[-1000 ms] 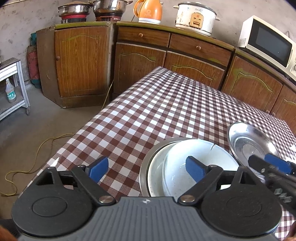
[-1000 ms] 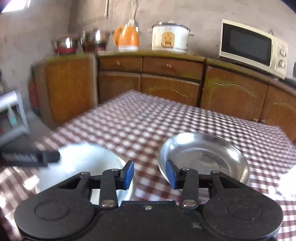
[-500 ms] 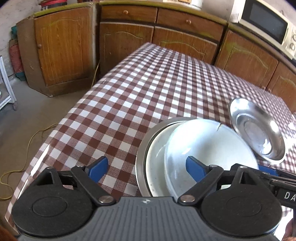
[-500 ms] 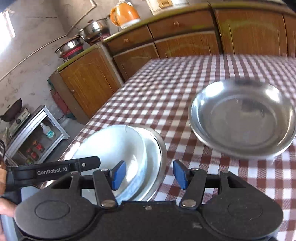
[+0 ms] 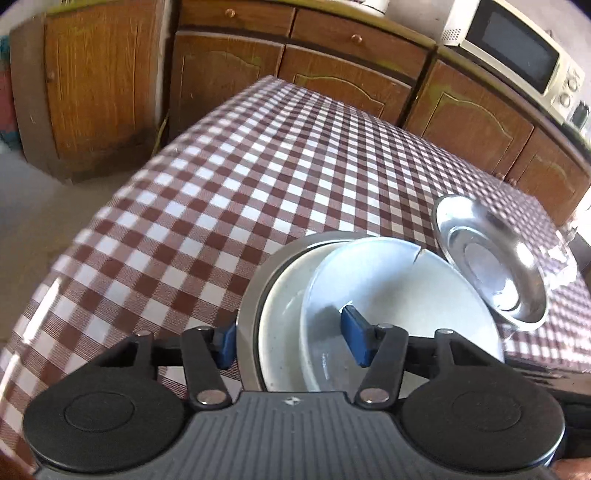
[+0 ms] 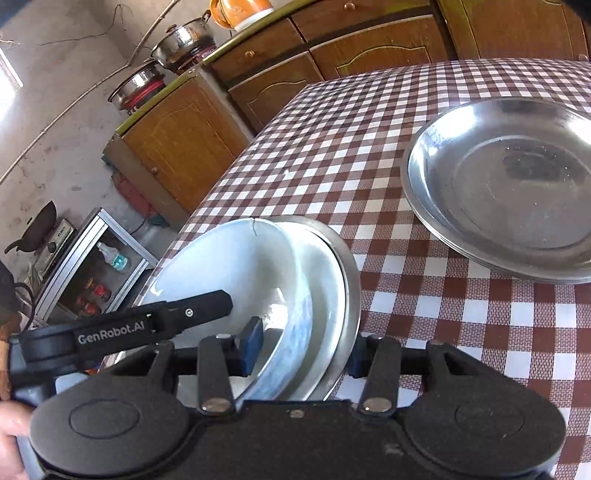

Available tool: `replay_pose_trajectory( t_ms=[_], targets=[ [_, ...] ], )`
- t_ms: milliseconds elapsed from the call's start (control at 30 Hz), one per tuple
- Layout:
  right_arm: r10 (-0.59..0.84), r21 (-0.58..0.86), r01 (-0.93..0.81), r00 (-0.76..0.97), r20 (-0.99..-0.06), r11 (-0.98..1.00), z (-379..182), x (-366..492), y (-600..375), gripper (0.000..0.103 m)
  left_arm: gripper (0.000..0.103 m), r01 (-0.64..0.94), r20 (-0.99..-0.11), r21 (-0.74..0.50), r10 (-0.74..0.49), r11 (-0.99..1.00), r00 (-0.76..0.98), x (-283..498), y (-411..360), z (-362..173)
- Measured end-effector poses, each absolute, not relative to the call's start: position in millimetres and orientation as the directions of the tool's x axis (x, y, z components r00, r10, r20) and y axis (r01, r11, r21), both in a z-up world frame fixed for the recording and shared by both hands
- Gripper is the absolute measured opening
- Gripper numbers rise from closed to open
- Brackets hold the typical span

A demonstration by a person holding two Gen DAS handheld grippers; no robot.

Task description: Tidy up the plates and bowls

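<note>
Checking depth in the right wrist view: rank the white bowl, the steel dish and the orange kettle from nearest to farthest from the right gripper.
1. White bowl: between the closing jaws of the right gripper, lower left.
2. Steel dish: on the table, right.
3. Orange kettle: on the counter, top, beyond the table.

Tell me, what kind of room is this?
Most likely a home kitchen. There is a microwave on wooden cabinets, cooking pots and an orange kettle on the counter, and plates on a checked table.
</note>
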State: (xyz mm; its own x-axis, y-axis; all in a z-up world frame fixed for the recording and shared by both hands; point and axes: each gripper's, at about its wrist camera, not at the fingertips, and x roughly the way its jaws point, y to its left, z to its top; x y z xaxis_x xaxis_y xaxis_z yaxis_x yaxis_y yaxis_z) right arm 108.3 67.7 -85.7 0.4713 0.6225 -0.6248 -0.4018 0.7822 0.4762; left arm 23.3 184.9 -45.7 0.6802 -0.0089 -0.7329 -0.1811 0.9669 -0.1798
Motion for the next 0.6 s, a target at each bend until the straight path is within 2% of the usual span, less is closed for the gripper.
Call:
replay_pose_trajectory(
  t_ms=[67,333,600],
  targets=[
    [0.612,0.464,-0.4,0.476,-0.631,0.79,-83.8,107.0,70.7,0.054,0.057,-0.177,-0.731,-0.141,0.018,0.974,0.682,22.3,180.2,-44.5],
    [0.614,0.467,-0.4,0.478,-0.628,0.788,-81.6,103.7,68.8,0.054,0.054,-0.179,-0.726,-0.155,0.011,0.971,0.688,18.3,182.0,-41.2],
    [0.61,0.479,-0.378,0.474,-0.634,0.792,-86.0,104.1,64.5,0.055,0.056,-0.169,-0.735,-0.144,0.009,0.975,0.678,18.7,179.0,-45.5]
  ],
)
